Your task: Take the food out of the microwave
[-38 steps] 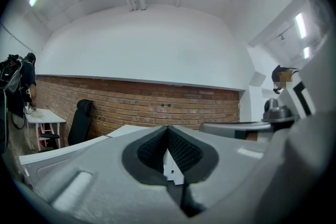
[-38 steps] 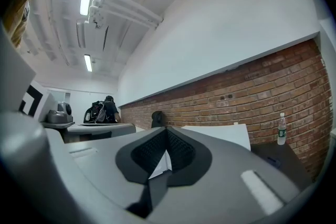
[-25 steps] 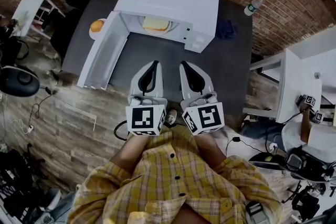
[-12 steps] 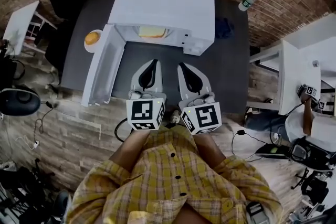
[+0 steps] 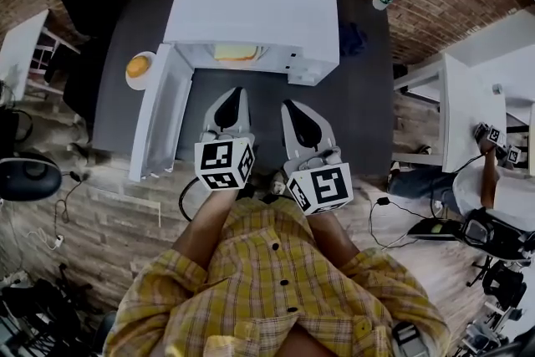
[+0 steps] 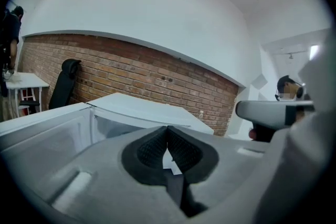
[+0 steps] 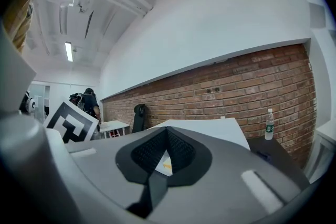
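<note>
nearest the person, the left tool [image 5: 232, 94] and the right tool [image 5: 295, 107] hovered side by side over the dark grey counter [image 5: 368, 104], each with its jaws pressed together on nothing. beyond them the boxy white microwave [image 5: 251, 8] stood with its door [image 5: 159, 125] swung open. just inside lay the flat yellow food [image 5: 235, 53]. it looked soft and light, best lifted by the front edge of any dish beneath.

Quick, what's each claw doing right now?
Left claw: closed, holding nothing.
Right claw: closed, holding nothing.
</note>
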`<state>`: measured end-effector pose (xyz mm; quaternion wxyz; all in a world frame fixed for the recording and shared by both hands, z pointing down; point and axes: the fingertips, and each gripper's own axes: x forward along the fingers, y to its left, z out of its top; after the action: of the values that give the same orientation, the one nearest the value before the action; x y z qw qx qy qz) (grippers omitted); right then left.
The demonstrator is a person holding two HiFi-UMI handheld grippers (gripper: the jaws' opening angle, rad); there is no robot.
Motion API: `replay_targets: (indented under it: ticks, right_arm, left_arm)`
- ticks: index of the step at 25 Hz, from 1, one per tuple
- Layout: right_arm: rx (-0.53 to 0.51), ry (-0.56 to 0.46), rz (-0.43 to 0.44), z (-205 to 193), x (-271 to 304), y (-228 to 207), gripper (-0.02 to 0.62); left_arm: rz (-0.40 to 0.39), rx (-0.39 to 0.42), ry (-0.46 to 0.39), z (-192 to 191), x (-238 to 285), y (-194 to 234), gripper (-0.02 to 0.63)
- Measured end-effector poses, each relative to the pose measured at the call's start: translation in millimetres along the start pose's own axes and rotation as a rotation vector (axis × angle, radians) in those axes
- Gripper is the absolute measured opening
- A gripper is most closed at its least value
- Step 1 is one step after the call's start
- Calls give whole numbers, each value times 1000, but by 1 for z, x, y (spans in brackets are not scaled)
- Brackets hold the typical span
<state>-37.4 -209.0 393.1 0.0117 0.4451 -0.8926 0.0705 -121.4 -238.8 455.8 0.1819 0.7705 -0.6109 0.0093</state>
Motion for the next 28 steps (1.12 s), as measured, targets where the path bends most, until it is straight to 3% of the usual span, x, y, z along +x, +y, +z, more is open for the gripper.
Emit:
replay_targets:
  ticks: [13,21,28]
  right_arm:
    - [-10,13,-23,-2,10,-6,3]
    - [-20,22,-23,-5,16,-6,3]
    - [-23,29,-44,-4,21,-12,3]
  left_arm:
    - [9,-269,143,-63,45,43,37]
    - [-26,-404,126,-76,65,55,41]
    - [-40,-697,135,-99,89,76,60]
